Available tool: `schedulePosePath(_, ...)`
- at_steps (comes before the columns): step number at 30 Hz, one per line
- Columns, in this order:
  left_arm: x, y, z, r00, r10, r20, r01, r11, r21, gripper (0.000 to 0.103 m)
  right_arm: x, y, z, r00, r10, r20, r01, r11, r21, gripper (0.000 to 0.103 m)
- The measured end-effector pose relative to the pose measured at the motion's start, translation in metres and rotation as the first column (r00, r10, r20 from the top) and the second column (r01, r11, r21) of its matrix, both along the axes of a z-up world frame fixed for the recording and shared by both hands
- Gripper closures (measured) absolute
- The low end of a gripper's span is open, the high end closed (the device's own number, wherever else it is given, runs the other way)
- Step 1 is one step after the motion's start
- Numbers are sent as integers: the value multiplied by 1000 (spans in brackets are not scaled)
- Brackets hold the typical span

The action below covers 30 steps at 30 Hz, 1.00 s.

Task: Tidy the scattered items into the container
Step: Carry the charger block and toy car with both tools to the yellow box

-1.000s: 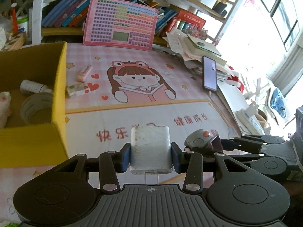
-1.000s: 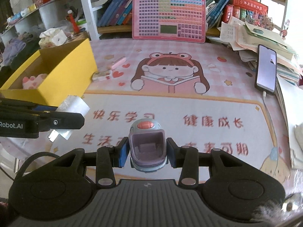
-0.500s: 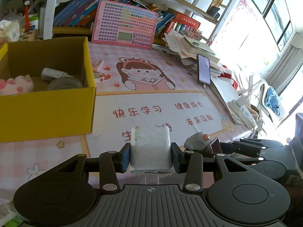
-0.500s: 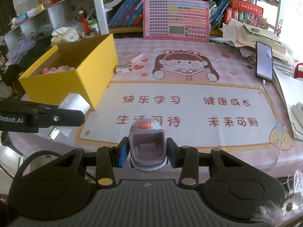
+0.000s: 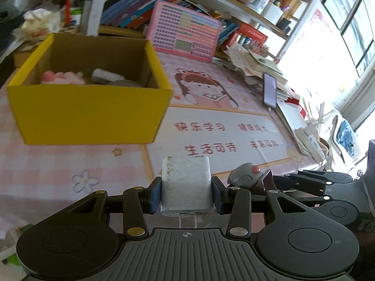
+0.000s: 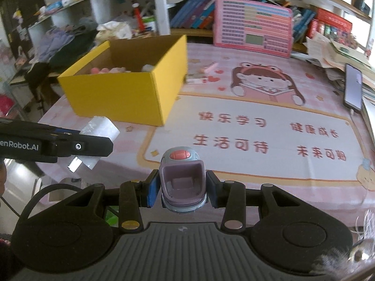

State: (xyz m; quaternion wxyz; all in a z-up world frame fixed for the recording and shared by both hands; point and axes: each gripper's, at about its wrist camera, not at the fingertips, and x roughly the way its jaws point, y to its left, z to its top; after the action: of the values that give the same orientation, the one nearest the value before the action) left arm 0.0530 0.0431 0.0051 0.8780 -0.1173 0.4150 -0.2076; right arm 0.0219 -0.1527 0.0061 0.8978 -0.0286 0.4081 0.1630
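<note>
Yellow box (image 5: 93, 114), the one container, sits on the worktop (image 5: 58, 175) at the far left, holding a pink plush (image 5: 62, 77) and a white tube (image 5: 103, 75). Two items are carried, one per gripper: the left gripper (image 5: 186, 193) pinches a white charger block (image 5: 186, 185), the right gripper (image 6: 180, 187) a grey-purple toy (image 6: 181, 180). Both hang near and right of the box, apart from it.

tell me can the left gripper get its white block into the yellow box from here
Probably yes. The left gripper holds the white rectangular block, jaws shut on it, and the yellow cardboard box is open-topped, ahead and to the left, with nothing between. The box wall stands high, so it would likely need lifting over.
</note>
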Motion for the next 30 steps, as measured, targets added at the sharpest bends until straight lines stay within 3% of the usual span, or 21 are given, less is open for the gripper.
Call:
schedulePosePath(18, -14, 63, -8, 987, 159, -26, -159, 987, 9, 61, 11, 65, -3, 979, 204, -11, -204, 979, -7, 64)
schedulePosePath(30, -9, 99, 3, 957, 290, 7, -290, 957, 10, 61, 37, 96, 9, 947, 318, 48, -318, 948, 3, 64)
